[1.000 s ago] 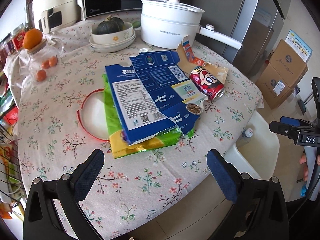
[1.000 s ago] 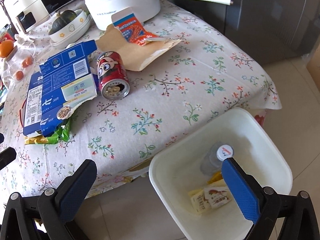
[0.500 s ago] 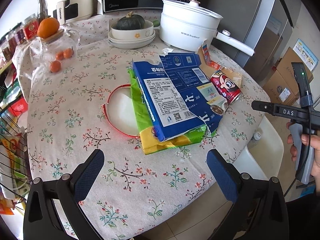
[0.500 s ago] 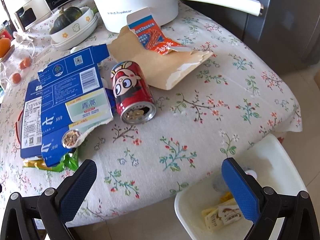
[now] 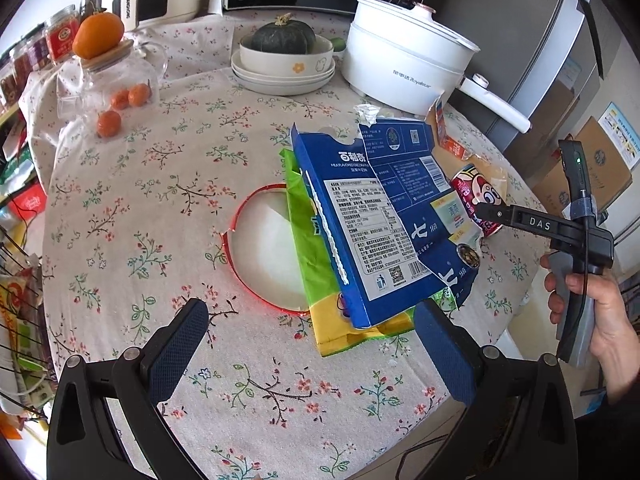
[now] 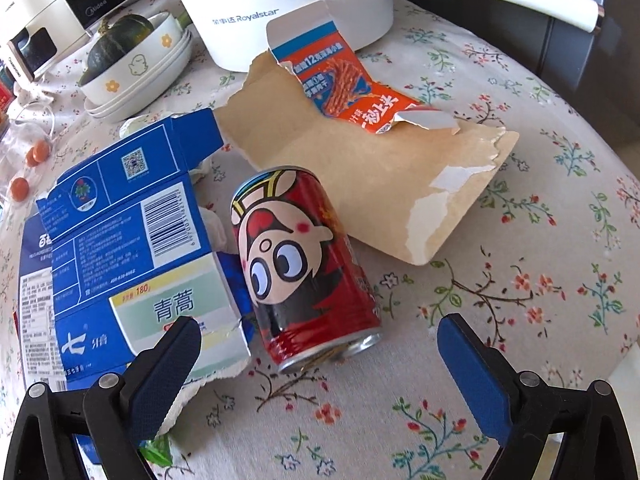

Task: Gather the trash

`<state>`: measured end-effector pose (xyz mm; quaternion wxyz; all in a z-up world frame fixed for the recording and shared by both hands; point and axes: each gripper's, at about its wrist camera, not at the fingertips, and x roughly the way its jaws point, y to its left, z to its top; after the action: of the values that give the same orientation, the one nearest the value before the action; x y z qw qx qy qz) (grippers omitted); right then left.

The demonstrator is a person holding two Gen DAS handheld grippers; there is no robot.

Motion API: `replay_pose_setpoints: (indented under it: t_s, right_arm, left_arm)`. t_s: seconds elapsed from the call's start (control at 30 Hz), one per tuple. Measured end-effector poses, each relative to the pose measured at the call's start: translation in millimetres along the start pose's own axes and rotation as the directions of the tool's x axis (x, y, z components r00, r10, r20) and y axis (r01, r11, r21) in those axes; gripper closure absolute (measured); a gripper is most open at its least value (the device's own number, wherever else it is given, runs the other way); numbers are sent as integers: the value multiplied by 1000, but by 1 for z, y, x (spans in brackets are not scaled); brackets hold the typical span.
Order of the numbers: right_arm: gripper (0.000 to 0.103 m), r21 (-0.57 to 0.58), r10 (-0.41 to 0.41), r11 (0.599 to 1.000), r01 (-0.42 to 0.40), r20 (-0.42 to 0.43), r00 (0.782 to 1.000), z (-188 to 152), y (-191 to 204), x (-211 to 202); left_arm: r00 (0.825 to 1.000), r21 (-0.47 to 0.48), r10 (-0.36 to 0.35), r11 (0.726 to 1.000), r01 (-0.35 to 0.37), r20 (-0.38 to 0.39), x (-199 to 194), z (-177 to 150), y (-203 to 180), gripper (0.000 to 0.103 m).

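Observation:
A red drink can (image 6: 304, 268) with a cartoon face lies on its side on the floral tablecloth; it also shows in the left wrist view (image 5: 478, 200). A torn blue carton (image 6: 120, 260) lies to its left, over a green and yellow bag (image 5: 320, 280). Torn brown card (image 6: 380, 160) with an orange wrapper (image 6: 352, 92) lies behind the can. My right gripper (image 6: 320, 348) is open, its jaws wide on either side of the can's near end. My left gripper (image 5: 316, 336) is open and empty above the table's near edge, just short of the carton.
A white electric pot (image 5: 404, 68) with a long handle, a bowl with a green squash (image 5: 284, 56), and a glass jar with oranges (image 5: 112, 80) stand at the back. A red-rimmed round lid (image 5: 264, 248) lies left of the bag. Cardboard boxes (image 5: 600, 160) stand on the floor right.
My right gripper has moved forward from over the white bin to the red can, which now lies between its jaws. My left gripper has moved left and in over the table.

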<state>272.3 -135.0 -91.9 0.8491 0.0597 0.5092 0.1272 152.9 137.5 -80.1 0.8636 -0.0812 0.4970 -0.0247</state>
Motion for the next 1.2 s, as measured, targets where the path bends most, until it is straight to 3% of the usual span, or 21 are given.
replay_pose_setpoints:
  t_s: [0.13,0.3,0.7,0.83,1.0,1.2]
  right_arm:
    - [14,1,24,1000,-24,-5,1000,2,-2,9]
    - [40,10,48,999,-48,-27,998,1,-9,15]
    - [44,-50,21,999,-22,-8,1000,-9,-10,-34]
    - [44,-56,17,998,-17,-7,1000,-17,-17,-52]
    - [45,-53,13,999,-13,-8,1000,-31,-26,-73]
    - [45,-69,3,998,-4,-8,1000,-46,-36,-90]
  left_arm:
    - [1000,11,-2,1000,2,-18,4,1,-1,0]
    - [999,2,-4,1000,4,-38,6,1,0,0]
    - [997,-19,-26,1000,25,-77,-4,9,-14,0]
    - [989,-106,-128,987,119,-78,-9,9,-20,2]
    - [956,-117,-269,960,256,-113,-3,2,-52,20]
    - [937,-174,-304,946,275,-174,33,-8,-77,36]
